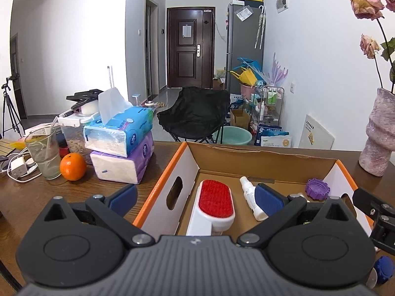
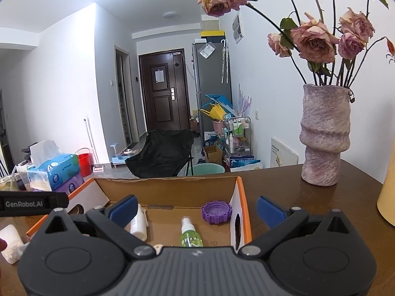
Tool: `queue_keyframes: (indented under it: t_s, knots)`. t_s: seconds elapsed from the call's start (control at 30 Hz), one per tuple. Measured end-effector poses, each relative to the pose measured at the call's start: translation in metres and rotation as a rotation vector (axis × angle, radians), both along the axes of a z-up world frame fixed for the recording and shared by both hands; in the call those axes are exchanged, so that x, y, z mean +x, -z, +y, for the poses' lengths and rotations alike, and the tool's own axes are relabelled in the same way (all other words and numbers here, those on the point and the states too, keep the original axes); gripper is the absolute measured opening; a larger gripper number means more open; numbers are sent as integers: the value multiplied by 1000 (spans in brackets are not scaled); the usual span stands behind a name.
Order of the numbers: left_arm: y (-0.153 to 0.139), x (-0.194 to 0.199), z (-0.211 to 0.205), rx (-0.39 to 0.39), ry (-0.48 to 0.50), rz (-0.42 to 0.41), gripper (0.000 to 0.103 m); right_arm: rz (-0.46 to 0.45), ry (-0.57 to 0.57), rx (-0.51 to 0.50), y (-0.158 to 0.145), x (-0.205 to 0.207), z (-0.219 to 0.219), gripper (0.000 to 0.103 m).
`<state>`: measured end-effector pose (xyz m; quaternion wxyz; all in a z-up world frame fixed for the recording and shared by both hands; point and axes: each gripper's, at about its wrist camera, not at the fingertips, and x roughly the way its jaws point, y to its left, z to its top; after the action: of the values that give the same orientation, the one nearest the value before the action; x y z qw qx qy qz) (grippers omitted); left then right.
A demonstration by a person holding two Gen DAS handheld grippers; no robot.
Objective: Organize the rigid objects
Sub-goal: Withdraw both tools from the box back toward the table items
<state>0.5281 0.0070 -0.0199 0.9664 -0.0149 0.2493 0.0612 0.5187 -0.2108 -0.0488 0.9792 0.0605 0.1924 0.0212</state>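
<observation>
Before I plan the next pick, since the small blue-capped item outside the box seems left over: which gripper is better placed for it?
Probably the right gripper: open, empty, on that side. The blue-capped item lies right of the cardboard box; the left gripper faces the box's left half.

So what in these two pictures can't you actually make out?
- Lint brush: left wrist view, its handle end is hidden behind the left gripper.
- Green spray bottle: right wrist view, its base is cut off by the right gripper.
- White bottle: right wrist view, partly behind a blue finger pad; label unreadable.
- Blue object: left wrist view, at the picture edge, unidentifiable.
</observation>
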Motion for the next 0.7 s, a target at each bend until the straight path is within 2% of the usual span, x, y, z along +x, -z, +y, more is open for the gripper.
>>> queue_keyframes:
  t_s: [0.7]
  knots:
    - [-13,-72,12,-28,-3,-7,103,-12,6,4,-7,-63,-4,103]
